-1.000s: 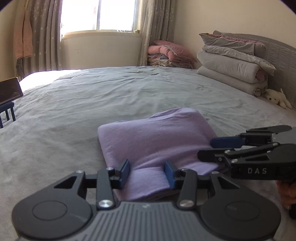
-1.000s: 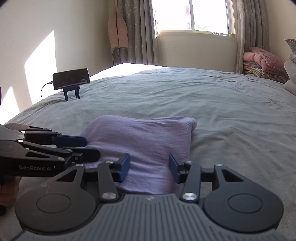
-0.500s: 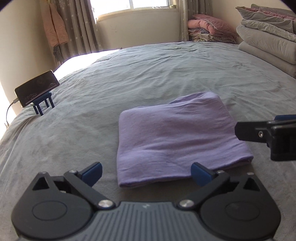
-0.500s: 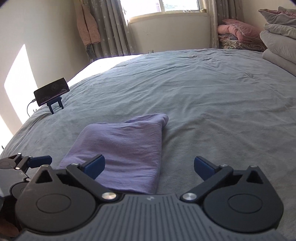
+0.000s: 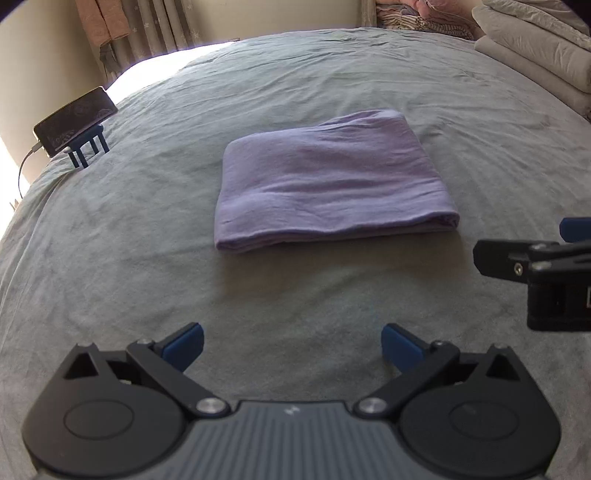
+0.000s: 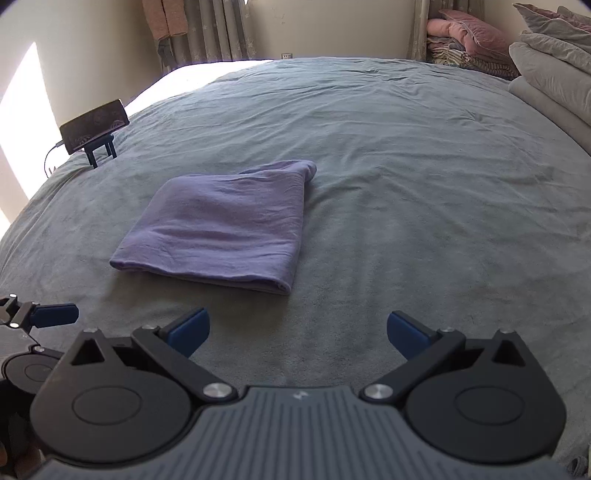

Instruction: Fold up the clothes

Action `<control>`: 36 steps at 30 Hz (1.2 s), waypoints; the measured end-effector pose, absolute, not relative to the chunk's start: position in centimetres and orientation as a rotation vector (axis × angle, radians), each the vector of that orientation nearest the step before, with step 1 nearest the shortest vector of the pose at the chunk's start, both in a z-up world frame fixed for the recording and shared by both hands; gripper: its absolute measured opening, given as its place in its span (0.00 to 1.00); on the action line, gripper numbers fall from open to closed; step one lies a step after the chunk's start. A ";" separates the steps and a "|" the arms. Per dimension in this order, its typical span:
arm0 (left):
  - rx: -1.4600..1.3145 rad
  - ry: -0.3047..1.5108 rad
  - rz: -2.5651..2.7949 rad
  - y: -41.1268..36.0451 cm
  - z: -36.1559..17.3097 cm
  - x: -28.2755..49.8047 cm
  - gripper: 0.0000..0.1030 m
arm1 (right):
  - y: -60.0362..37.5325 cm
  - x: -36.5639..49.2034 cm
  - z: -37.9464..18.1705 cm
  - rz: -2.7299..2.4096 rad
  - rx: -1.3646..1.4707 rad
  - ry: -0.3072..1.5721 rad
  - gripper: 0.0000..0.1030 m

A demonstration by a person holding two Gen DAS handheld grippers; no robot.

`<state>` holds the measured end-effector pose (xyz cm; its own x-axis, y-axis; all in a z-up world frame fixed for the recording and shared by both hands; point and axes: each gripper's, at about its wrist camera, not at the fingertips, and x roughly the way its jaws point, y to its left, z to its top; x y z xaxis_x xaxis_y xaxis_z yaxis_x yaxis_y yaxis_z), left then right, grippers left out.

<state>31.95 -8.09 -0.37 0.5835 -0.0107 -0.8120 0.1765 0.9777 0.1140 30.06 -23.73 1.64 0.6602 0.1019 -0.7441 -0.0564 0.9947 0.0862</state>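
Observation:
A lilac garment (image 5: 332, 181) lies folded into a flat rectangle on the grey bedspread (image 5: 122, 266). In the right wrist view the same lilac garment (image 6: 225, 225) sits left of centre. My left gripper (image 5: 291, 345) hangs open above bare bedspread, well short of the near folded edge, with nothing between its blue pads. My right gripper (image 6: 297, 332) is open too, also back from the garment and empty. Part of the right gripper shows at the right edge of the left wrist view, and the tip of the left one at the left edge of the right wrist view.
A phone on a small blue stand (image 5: 75, 125) rests near the bed's left edge, with a cable trailing off. Stacked grey quilts (image 5: 535, 48) and folded pink bedding (image 6: 469, 40) lie at the far right. Curtains and a hanging garment (image 6: 166, 22) line the back wall.
Both grippers held the near edge of the garment a second ago, then opened wide and let go. Both have drawn back and tilted downward, so the garment now lies free on the bed.

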 end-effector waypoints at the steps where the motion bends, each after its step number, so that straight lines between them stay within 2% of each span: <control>1: 0.195 0.954 -0.113 -8.2 -0.6 32.0 1.00 | -24.0 30.1 1.6 0.073 0.063 0.856 1.00; 6: 0.205 0.970 -0.117 -8.1 -0.7 31.9 1.00 | -24.0 29.4 1.8 0.049 -0.003 0.881 1.00; 36: 0.198 0.952 -0.149 -8.5 -0.1 31.1 0.99 | -23.1 29.2 1.9 0.090 0.006 0.879 1.00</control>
<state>31.13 -8.54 -0.08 0.5716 -0.0395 -0.8196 0.2134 0.9716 0.1021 29.24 -23.13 1.88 0.6341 0.0808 -0.7690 -0.0758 0.9962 0.0422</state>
